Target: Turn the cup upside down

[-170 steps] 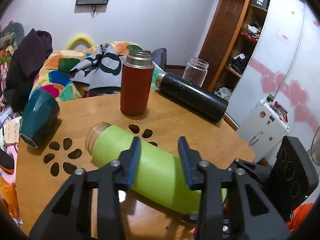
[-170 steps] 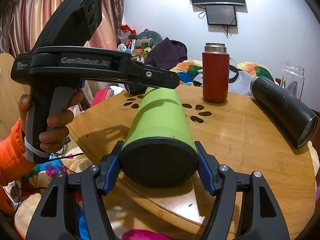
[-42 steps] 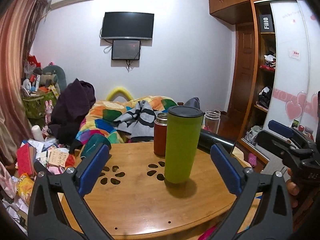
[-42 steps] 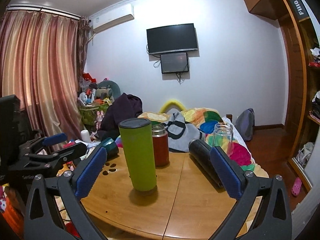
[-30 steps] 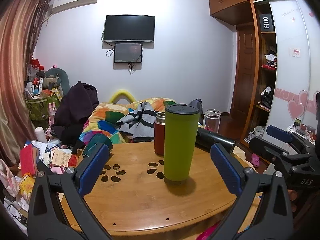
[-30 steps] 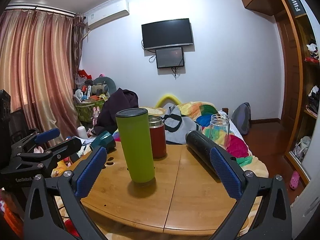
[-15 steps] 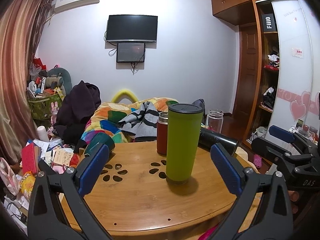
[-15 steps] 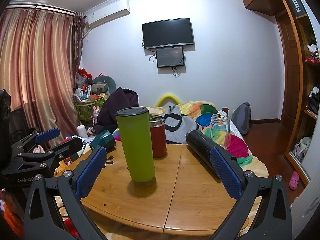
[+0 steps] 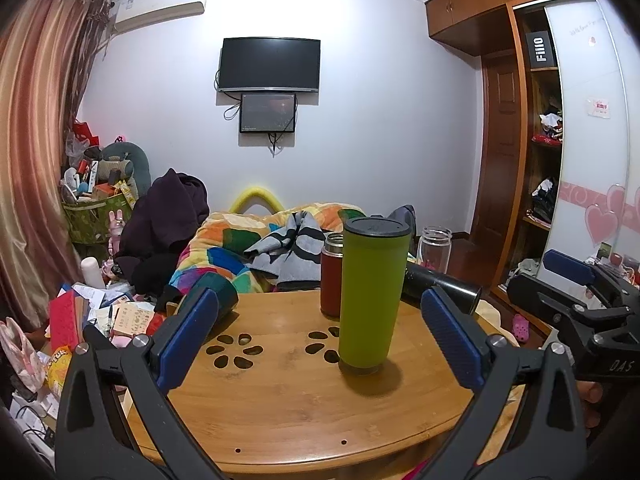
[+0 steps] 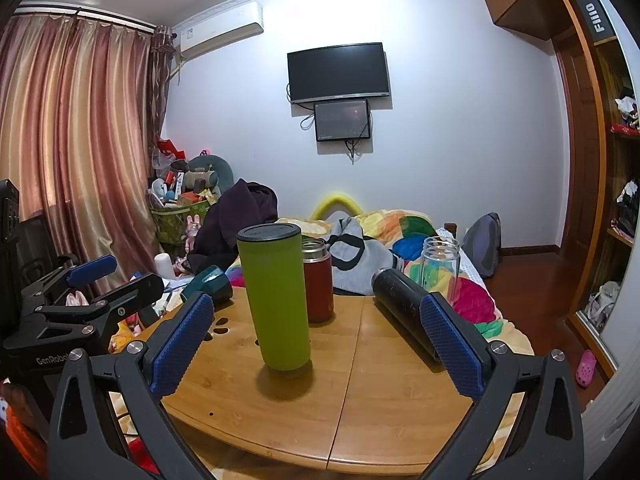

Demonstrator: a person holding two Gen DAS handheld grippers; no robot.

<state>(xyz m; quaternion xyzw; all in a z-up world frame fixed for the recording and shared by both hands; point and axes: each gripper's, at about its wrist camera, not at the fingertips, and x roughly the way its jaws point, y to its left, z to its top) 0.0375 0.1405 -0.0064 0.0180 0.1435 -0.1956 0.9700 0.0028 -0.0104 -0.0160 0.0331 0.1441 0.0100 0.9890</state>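
A tall green cup (image 9: 371,296) stands on end on the round wooden table (image 9: 280,400), its black base facing up. It also shows in the right wrist view (image 10: 278,300). My left gripper (image 9: 318,336) is open and empty, held back from the cup near the table's front edge. My right gripper (image 10: 316,340) is open and empty too, also back from the cup. Each gripper shows at the side of the other's view.
A red flask (image 9: 331,276) stands just behind the green cup. A black flask (image 10: 404,304) lies on its side at the right. A glass jar (image 10: 439,264) and a dark teal cup (image 9: 208,292) lying on its side sit near the table's edges. A cluttered bed lies behind.
Since 5.7 s ago the green cup went from lying on its side in my right gripper to standing base up. Both grippers let go and drew back. Over the last second little has moved.
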